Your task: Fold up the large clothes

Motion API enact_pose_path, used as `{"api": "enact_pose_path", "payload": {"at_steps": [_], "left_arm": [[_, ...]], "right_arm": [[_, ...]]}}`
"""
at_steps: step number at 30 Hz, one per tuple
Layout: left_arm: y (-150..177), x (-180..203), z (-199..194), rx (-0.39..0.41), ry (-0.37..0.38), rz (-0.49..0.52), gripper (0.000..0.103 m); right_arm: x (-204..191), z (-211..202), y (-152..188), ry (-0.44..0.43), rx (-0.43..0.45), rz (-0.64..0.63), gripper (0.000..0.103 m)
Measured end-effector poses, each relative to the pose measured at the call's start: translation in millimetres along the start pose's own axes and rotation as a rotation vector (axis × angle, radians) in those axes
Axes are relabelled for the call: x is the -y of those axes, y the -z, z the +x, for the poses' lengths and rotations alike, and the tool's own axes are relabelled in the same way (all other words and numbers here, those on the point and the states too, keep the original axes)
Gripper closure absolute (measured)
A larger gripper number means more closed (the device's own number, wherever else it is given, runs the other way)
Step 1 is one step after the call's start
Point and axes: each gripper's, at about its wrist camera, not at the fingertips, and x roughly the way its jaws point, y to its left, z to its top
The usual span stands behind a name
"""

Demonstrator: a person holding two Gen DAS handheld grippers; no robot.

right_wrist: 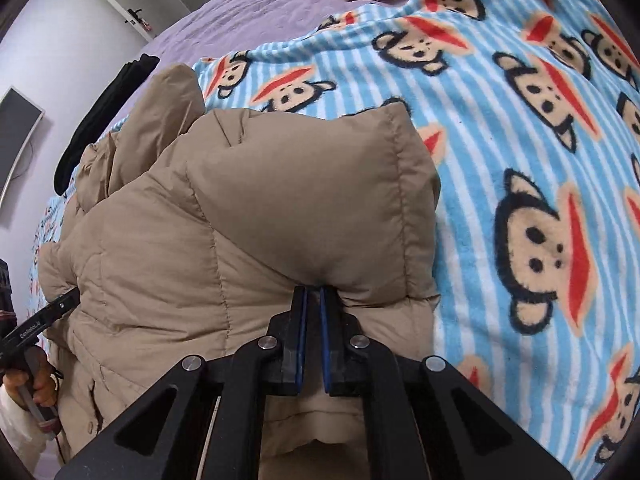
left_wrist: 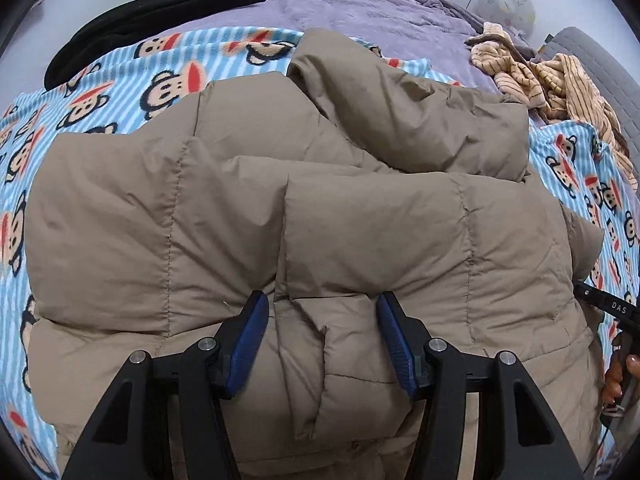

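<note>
Tan quilted fabric fills the left wrist view: the jacket (left_wrist: 320,208) lies bunched and partly folded on the monkey blanket (left_wrist: 100,92) over the bed. Judge it as light for its bulk, soft and springy, with a smooth shell that may slide between the pads; its puffed panels will push back, so expect a fold to need pressing down. Take it at a stitched seam or a hem, where the filling is thin and the bite holds. Your left claw (left_wrist: 320,312) hovers low over the near part of the jacket, its blue pads spread wide, holding nothing, aimed forward across the garment. At the right edge you can see your other tool and your right hand (left_wrist: 618,380) on its handle.

In the right wrist view, your right claw (right_wrist: 313,300) is pinched nearly closed on a fold of the jacket (right_wrist: 248,216) near its corner, fabric puckering at the tips. It points along the jacket's right edge, with the blanket (right_wrist: 540,160) beside it. Your left hand (right_wrist: 30,384) shows at the far left
</note>
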Motion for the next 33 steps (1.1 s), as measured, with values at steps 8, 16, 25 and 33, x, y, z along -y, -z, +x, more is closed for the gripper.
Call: {"api": "enact_pose_path", "payload": {"at_steps": [8,16,25,33], "left_arm": [[9.5,-12.7,-38.8,0.039,-0.095,0.016,0.044],[31.2,-22.6,-56.5,-0.041,-0.180,0.025,0.044],[60.1,3.0,-113.7,-0.080,-0.207,0.063,0.044],[96.6,35.5,-151.3,-0.087,-0.221,0.033,0.001]], "right_arm": [[-1.2,-37.4,12.9,0.095,0.006,-0.040,0.093],[11.3,-81.0,42.1,0.183,-0.015,0.012,0.093],[6.7,-122.4,75.0,0.068,-0.100,0.141,0.086],[-6.0,-147.5,105.2,0.003,-0.156,0.156,0.054]]}}
